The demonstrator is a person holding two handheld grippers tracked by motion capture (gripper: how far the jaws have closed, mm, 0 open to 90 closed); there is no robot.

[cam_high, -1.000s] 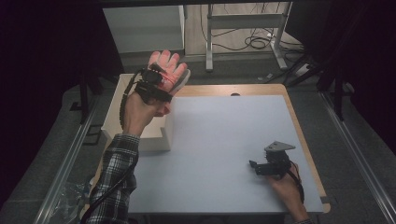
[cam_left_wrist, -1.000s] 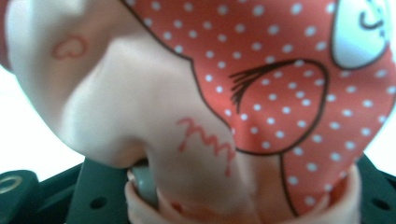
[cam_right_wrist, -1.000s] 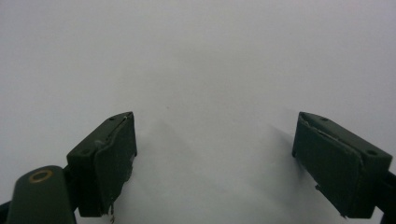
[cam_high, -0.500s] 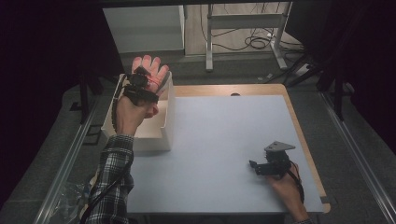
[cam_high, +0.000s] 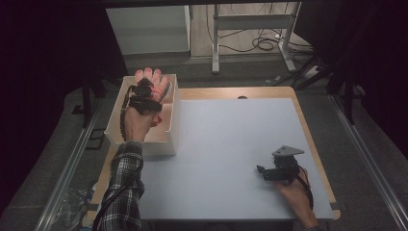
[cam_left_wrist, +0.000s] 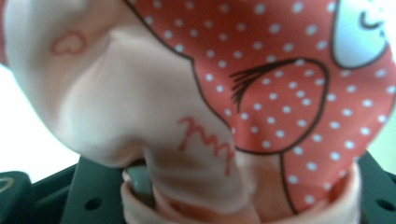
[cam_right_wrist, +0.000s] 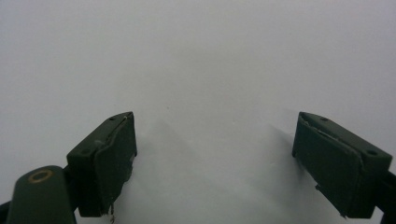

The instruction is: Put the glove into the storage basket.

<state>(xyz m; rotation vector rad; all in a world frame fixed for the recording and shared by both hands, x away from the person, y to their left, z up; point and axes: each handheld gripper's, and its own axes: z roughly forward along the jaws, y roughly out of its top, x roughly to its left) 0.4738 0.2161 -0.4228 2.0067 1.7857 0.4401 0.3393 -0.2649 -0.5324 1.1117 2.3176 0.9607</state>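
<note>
While clamping a pink and red polka-dot cloth [cam_left_wrist: 261,93], left gripper [cam_high: 146,94] hovering inside the white box [cam_high: 171,139], over its far half, near the far wall. Jaws nearly closed, just easing apart, with the fabric bunched between them and spilling forward past the tips. Cloth also showing in the high view [cam_high: 156,82] as a pale bundle lying close to the far rim of the box. Box sitting at the left edge of the table [cam_high: 269,92], its right wall running along the left border of the white mat [cam_high: 226,144]. Right gripper [cam_high: 262,172] resting low on the mat near the front right corner, jaws standing wide apart [cam_right_wrist: 215,154] with nothing but bare mat between them. Leaving a broad open stretch of mat between box and right gripper; wooden table edge showing beyond the mat at the far and right sides.
</note>
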